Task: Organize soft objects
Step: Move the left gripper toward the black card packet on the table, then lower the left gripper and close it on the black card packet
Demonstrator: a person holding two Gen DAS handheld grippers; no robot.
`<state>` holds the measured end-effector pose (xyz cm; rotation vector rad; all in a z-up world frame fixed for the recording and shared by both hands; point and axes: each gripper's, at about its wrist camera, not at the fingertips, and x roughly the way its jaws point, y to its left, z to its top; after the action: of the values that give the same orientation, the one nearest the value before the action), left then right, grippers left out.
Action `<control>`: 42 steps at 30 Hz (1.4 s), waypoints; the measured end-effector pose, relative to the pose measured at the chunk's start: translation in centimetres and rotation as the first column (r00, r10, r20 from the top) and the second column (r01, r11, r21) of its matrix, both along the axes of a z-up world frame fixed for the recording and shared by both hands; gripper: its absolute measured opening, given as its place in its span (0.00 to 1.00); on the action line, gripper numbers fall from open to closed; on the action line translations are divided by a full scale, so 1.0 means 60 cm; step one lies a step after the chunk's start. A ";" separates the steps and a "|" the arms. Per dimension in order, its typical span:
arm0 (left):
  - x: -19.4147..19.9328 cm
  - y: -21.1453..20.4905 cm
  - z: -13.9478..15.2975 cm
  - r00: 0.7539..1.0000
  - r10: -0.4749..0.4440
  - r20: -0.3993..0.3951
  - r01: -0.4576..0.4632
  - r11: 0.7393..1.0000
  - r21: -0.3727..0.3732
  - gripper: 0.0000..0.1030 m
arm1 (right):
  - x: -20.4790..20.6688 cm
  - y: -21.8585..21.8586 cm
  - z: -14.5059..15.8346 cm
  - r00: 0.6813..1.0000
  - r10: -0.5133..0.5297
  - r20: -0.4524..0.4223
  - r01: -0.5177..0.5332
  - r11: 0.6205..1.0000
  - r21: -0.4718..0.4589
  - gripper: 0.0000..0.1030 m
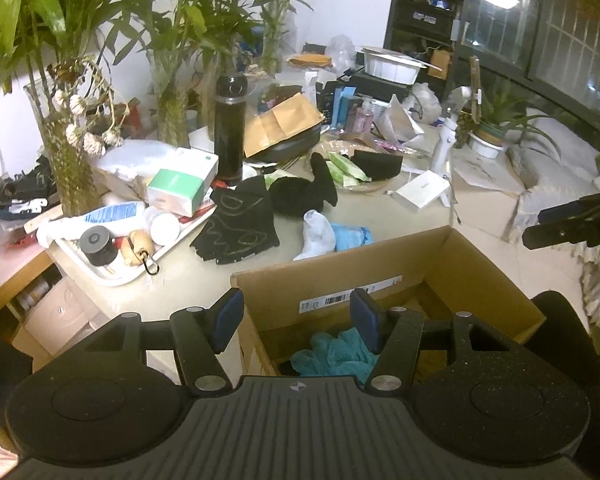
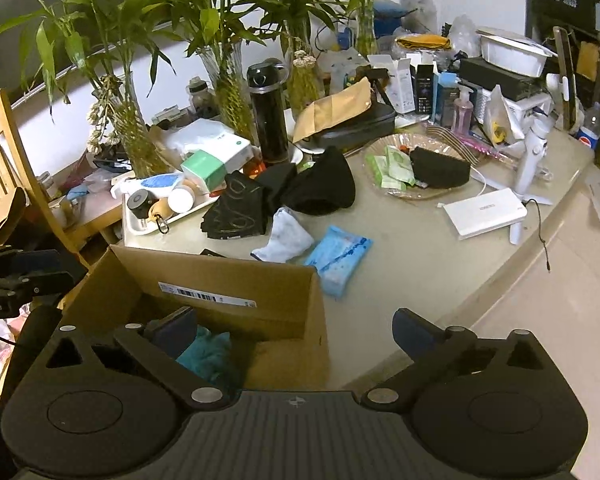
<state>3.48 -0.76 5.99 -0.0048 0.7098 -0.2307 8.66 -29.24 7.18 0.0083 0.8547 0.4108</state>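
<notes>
An open cardboard box (image 1: 472, 264) stands at the table's near edge; it also shows in the right wrist view (image 2: 220, 272). A teal cloth (image 1: 332, 354) lies inside it, also visible in the right wrist view (image 2: 206, 354). My left gripper (image 1: 296, 318) is open and empty over the box's left wall. My right gripper (image 2: 296, 330) is open and empty over the box's right wall. On the table beyond lie a white sock (image 2: 282, 236), a blue wipes pack (image 2: 338, 258), a black patterned cloth (image 2: 236, 208) and a black hat (image 2: 324, 188).
A white tray (image 2: 140, 228) with bottles sits left. A black flask (image 2: 268, 116), glass vases with bamboo (image 2: 228, 92), a glass dish (image 2: 416, 194), a white power bank (image 2: 484, 212) and boxes crowd the back. A wooden chair (image 2: 4, 152) stands left.
</notes>
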 end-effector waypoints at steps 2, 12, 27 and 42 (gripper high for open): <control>0.003 0.000 -0.001 1.000 -0.006 0.006 0.006 1.000 0.001 0.56 | 0.002 0.001 0.000 1.000 0.004 0.001 -0.004 1.000 0.009 1.00; 0.028 0.005 -0.001 1.000 -0.010 0.014 0.010 1.000 0.012 0.56 | 0.019 -0.004 -0.011 1.000 -0.013 -0.003 0.013 0.999 0.033 1.00; 0.103 0.021 -0.007 0.999 0.030 -0.042 -0.029 0.999 0.028 0.76 | 0.057 -0.021 -0.045 0.998 -0.051 -0.030 0.052 0.998 0.039 1.00; 0.215 0.039 -0.019 0.975 0.105 -0.197 -0.096 0.994 0.052 0.76 | 0.108 -0.032 -0.079 0.995 -0.093 -0.040 0.095 0.993 0.066 1.00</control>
<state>16.38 1.58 4.86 -0.0234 0.9117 -0.1188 15.14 -31.16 2.47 0.1188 0.8727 0.3517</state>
